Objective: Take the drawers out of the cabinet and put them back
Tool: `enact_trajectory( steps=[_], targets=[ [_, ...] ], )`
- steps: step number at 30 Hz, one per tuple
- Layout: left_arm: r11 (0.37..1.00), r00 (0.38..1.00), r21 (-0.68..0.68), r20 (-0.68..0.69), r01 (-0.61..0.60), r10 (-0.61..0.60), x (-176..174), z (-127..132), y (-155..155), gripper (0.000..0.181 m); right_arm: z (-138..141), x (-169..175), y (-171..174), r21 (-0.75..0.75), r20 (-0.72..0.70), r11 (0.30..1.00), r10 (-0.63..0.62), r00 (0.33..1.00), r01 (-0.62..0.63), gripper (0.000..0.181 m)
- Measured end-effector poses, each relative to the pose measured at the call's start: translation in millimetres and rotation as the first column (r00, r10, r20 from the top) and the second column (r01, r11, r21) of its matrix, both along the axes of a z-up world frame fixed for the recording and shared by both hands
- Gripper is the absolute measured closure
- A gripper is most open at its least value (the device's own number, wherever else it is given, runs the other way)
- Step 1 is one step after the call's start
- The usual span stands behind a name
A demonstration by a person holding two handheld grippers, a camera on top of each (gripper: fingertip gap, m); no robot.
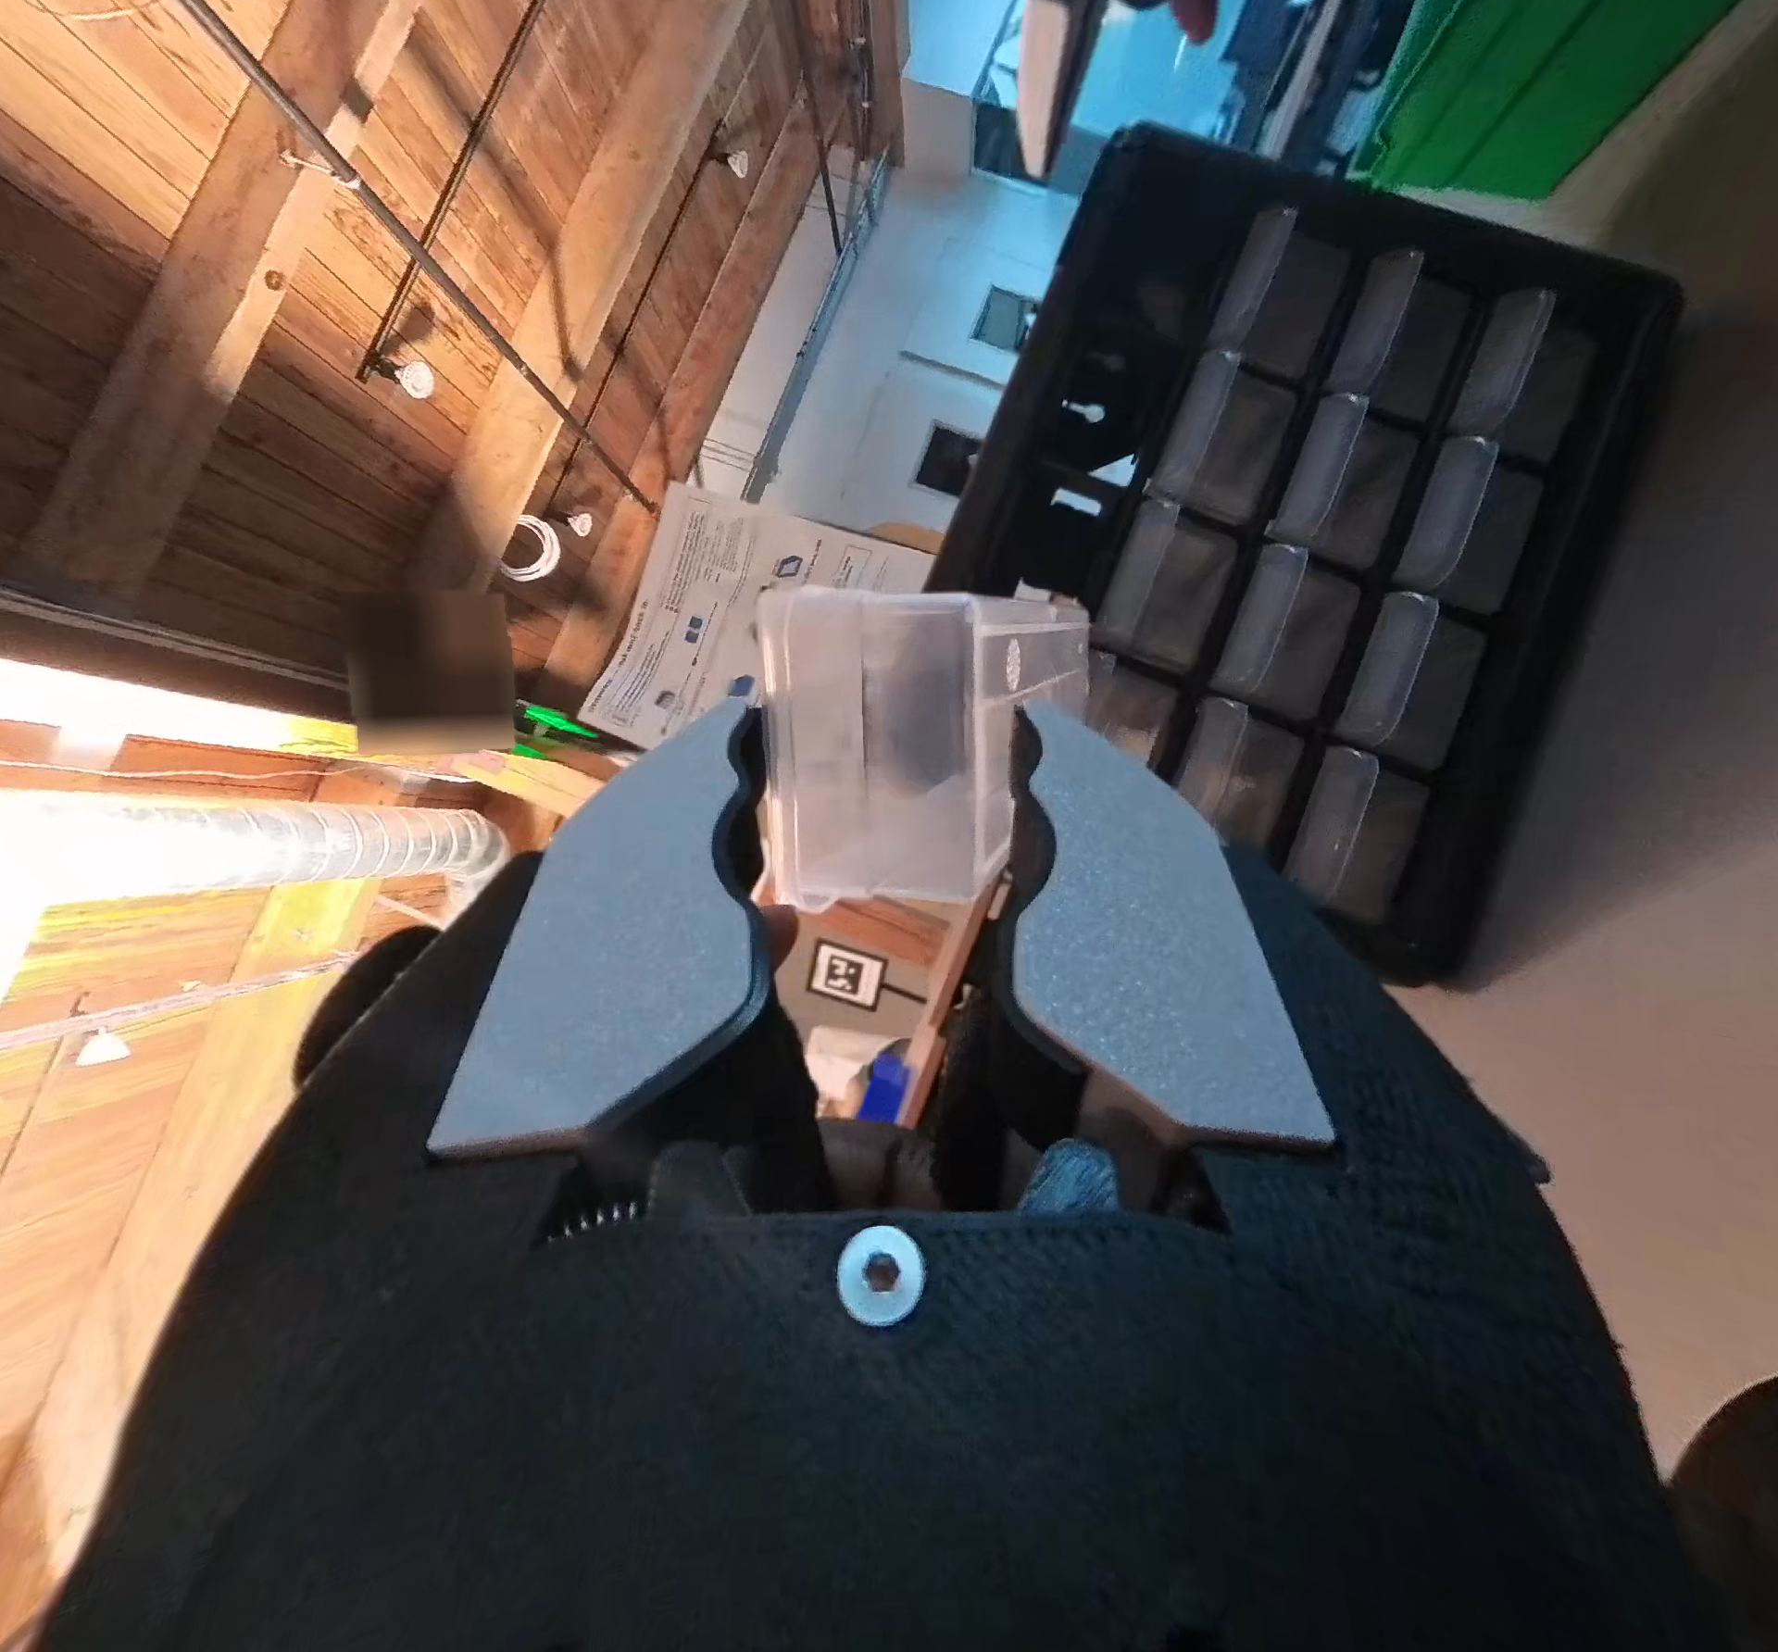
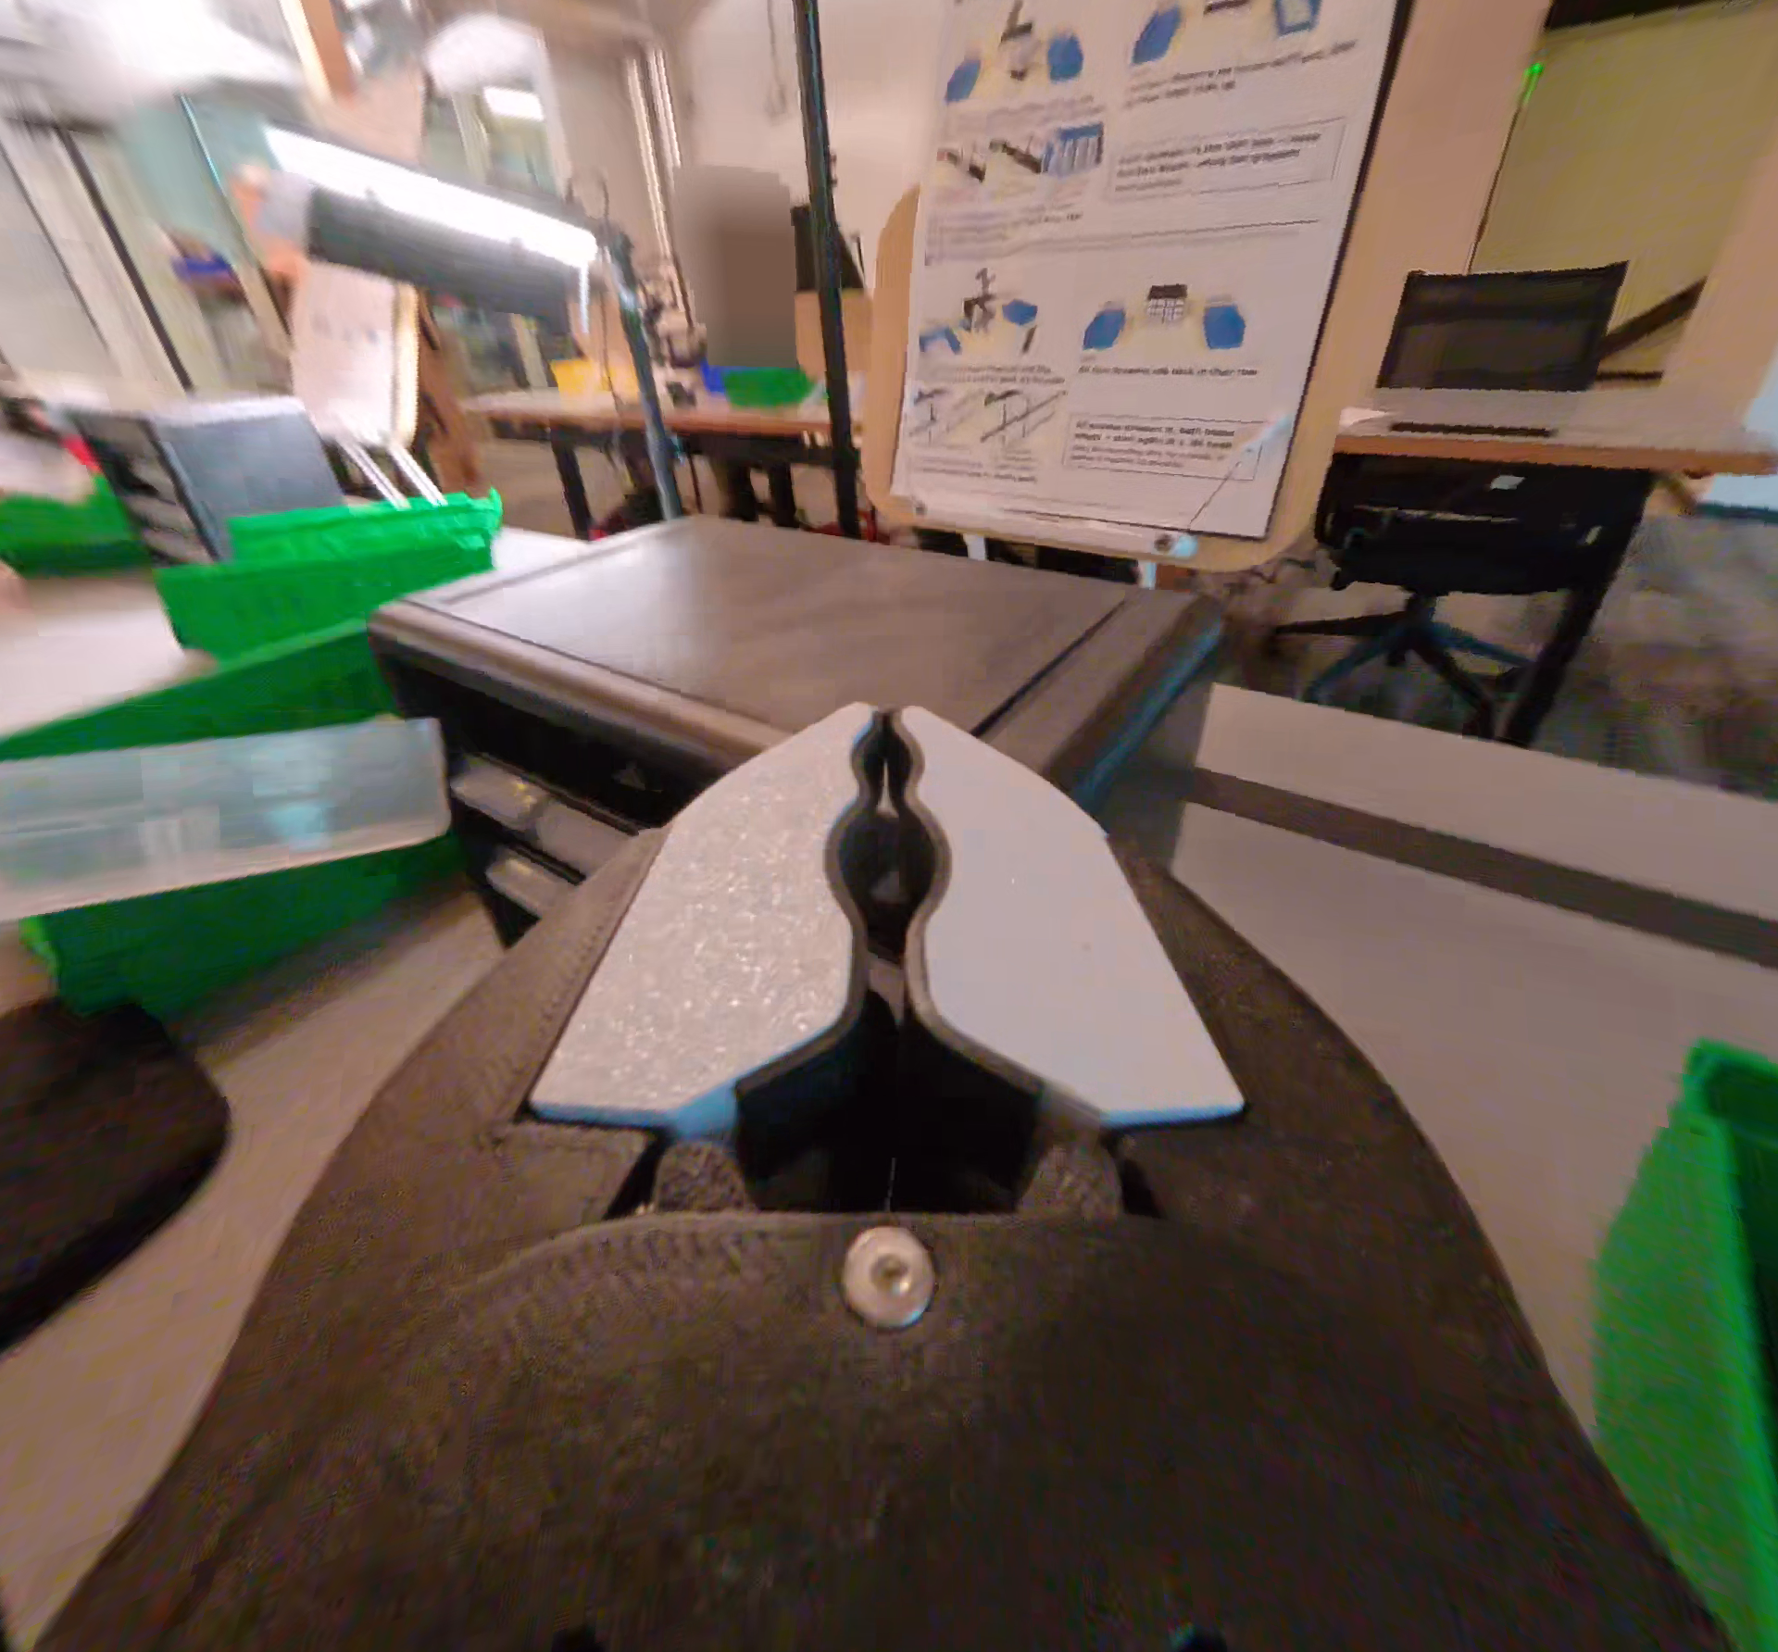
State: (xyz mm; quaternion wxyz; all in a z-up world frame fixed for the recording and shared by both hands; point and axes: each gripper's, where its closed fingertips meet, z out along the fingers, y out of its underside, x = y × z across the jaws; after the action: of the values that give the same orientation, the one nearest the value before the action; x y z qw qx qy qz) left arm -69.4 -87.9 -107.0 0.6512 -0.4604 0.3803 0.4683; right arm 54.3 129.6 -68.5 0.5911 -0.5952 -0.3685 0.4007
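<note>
Currently the left gripper (image 1: 885, 740) clamps a clear plastic drawer (image 1: 904, 740) between its jaws, holding it in the air just left of the black cabinet (image 1: 1039, 413), apart from it. The right gripper (image 2: 890, 725) has its jaws pressed together on nothing and hovers just in front of the cabinet's flat top (image 2: 770, 615).

Risks, as judged: the drawer is gripped only across its smooth side walls by the finger tips, so it could slip or twist under a knock. The left wrist view is rolled sideways, so the drawer may meet its slot crooked and jam on the dividers. Open slots (image 1: 1087, 422) sit in the cabinet's leftmost column; picking the wrong one is possible. A light cabinet could slide when pushed, with the right gripper not bracing it.

Materials: drawer thin, translucent, glossy, boxy with a lipped front. Cabinet matte black plastic, gridded. Seated drawers (image 1: 1366, 538) frosted, with curved pull lips. Finger plates grey, fine-grained, scalloped inside edges. Green bins (image 2: 327, 567) stand left of the cabinet.
</note>
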Motion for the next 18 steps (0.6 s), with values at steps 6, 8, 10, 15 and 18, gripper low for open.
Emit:
enact_trajectory(
  steps=[6, 8, 10, 15, 18],
  targets=[
    [0.987, 0.977, 0.016, -0.141, -0.160, 0.161, 13, -2, 9, 0.132, -17, -15, 22, 0.051, 0.161, 0.996, -0.077, 0.984, 0.070, 0.181],
    [0.979, 0.965, 0.038, -0.169, -0.198, 0.202, 19, -3, 13, 0.133, -17, -15, 22, 0.051, 0.152, 0.996, -0.086, 0.985, 0.079, 0.181],
    [0.970, 0.950, 0.051, -0.197, -0.238, 0.243, 24, -4, 20, 0.133, -17, -15, 22, 0.061, 0.149, 0.994, -0.099, 0.984, 0.091, 0.181],
    [0.944, 0.901, 0.056, -0.285, -0.324, 0.327, 29, -6, 36, 0.133, -17, -15, 22, 0.055, 0.168, 0.995, -0.097, 0.981, 0.088, 0.181],
    [0.932, 0.861, 0.060, -0.366, -0.358, 0.354, 29, -8, 39, 0.133, -17, -15, 22, 0.052, 0.164, 0.995, -0.088, 0.983, 0.080, 0.181]
  ],
)
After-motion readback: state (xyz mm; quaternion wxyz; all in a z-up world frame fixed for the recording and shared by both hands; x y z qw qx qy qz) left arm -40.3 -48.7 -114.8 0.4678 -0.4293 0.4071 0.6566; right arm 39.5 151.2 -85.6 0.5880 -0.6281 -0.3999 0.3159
